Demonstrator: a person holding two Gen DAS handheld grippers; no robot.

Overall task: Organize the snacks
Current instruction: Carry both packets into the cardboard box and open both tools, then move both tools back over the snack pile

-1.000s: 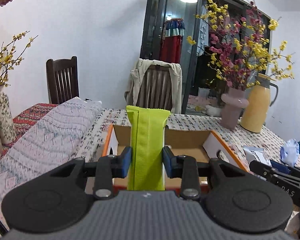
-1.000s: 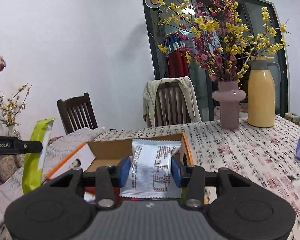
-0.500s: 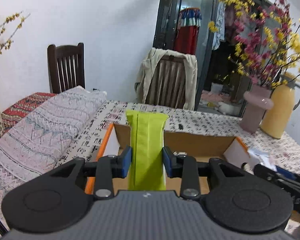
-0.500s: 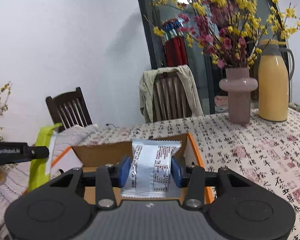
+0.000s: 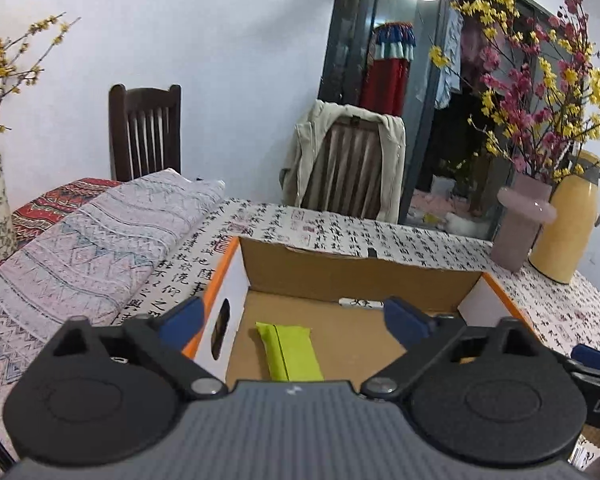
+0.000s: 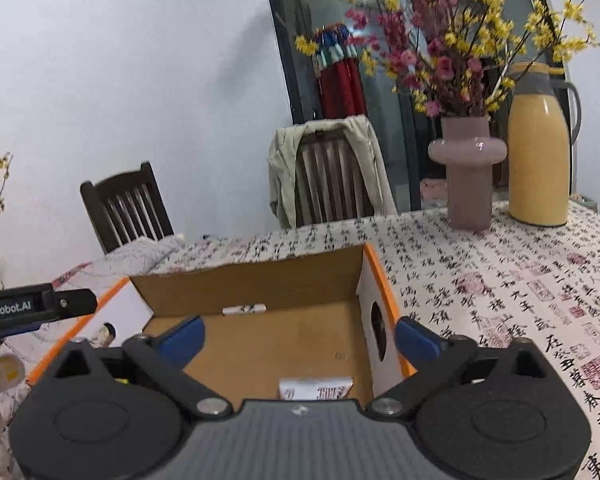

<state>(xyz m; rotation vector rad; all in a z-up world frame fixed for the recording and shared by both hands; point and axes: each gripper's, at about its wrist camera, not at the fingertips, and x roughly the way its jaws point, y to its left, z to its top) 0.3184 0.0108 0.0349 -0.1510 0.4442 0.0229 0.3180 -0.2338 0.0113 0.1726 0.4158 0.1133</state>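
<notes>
An open cardboard box (image 5: 360,276) (image 6: 244,284) with orange edges sits on the table. My left gripper (image 5: 296,314) hangs over its left half, jaws opening wide with nothing between them. A lime-green snack packet (image 5: 290,350) lies flat on the box floor below it. My right gripper (image 6: 298,336) hovers over the box's right half, its jaws also opening and empty. A white printed snack packet (image 6: 316,388) lies on the box floor under it, partly hidden by the gripper body. The left gripper's arm (image 6: 36,306) shows at the left edge of the right wrist view.
A pink vase (image 6: 468,176) of flowers and a yellow thermos (image 6: 538,152) stand at the table's far right. A folded patterned blanket (image 5: 84,256) lies left of the box. Two wooden chairs (image 5: 146,132) (image 6: 332,176) stand behind the table, one draped with a jacket.
Both grippers have let go of their packets. The green packet and the white packet have dropped onto the box floor. Both grippers moved forward and lower over the box.
</notes>
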